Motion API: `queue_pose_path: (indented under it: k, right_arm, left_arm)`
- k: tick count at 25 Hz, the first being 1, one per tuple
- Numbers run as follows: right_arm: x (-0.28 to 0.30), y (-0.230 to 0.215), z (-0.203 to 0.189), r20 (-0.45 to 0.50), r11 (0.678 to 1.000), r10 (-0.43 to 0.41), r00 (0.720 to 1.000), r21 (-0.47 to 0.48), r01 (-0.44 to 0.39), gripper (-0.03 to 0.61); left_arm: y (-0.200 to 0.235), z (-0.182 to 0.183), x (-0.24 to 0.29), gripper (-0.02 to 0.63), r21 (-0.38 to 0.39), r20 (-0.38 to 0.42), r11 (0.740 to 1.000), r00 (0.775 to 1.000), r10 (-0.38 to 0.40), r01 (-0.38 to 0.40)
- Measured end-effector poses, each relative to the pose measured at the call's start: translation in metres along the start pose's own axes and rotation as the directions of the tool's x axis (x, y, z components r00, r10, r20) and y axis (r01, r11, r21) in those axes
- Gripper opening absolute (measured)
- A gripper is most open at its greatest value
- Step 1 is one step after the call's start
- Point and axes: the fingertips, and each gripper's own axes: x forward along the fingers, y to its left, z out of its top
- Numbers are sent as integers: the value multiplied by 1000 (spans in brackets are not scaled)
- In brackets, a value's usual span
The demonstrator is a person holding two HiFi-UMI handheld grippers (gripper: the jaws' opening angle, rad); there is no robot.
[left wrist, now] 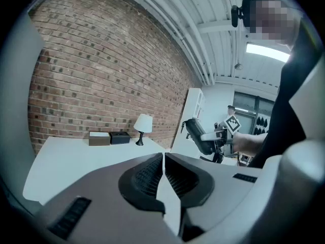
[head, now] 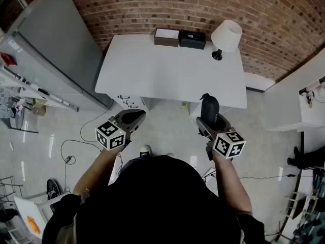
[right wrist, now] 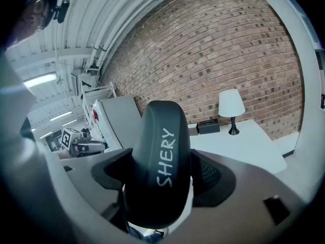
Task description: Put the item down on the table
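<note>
The person stands at the near side of a white table that is set against a brick wall, with a gripper in each hand.

The right gripper holds a dark, rounded case; it looks like a glasses case, though the wide-angle view makes that hard to confirm. White hand-written letters on its curved face read "SHERY". The gripper's two fingers stand wide apart and their ribbed pads press on the case from both sides, so it stands roughly upright between them, its rounded top above the fingertips. The case is in the air and not on the table. In the head view it sits at the table's near edge, towards the right end.

The left gripper is to the left of the right one and well apart from it, also on the near side of the table's edge. Its fingers are closed against each other, with nothing between them.

At the far edge of the table, by the wall, stand a brown box with a white top, a black box just to its right, and a small lamp with a white shade further right. A tall grey cabinet stands to the left of the table.
</note>
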Motion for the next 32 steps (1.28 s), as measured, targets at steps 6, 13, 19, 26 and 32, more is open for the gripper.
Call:
queue_pose_path:
  k: [6, 13, 19, 26, 32]
  right_arm:
    - [1, 3, 0, -3, 1000, 16, 1000, -13, -16, 360]
    - [2, -1, 1, 3, 999, 26, 1000, -21, -26, 360]
    - [-4, -7, -1, 3, 999, 32, 999, -7, -32, 360]
    - [-11, -13, -10, -9, 999, 41, 999, -5, -41, 360]
    - [-14, -14, -11, -12, 999, 43, 999, -5, -43, 360]
  left_arm:
    - [1, -6, -10, 31, -11, -1, 999, 999, 32, -32]
    - [5, -4, -16, 31, -19, 20, 997, 997, 71, -71]
    - [-4, -5, -11, 31, -19, 24, 997, 997, 74, -74]
    - [-15, -8, -6, 31, -18, 32, 997, 996, 80, -79]
    - [-20, -10, -10, 31, -19, 36, 996, 995, 89, -88]
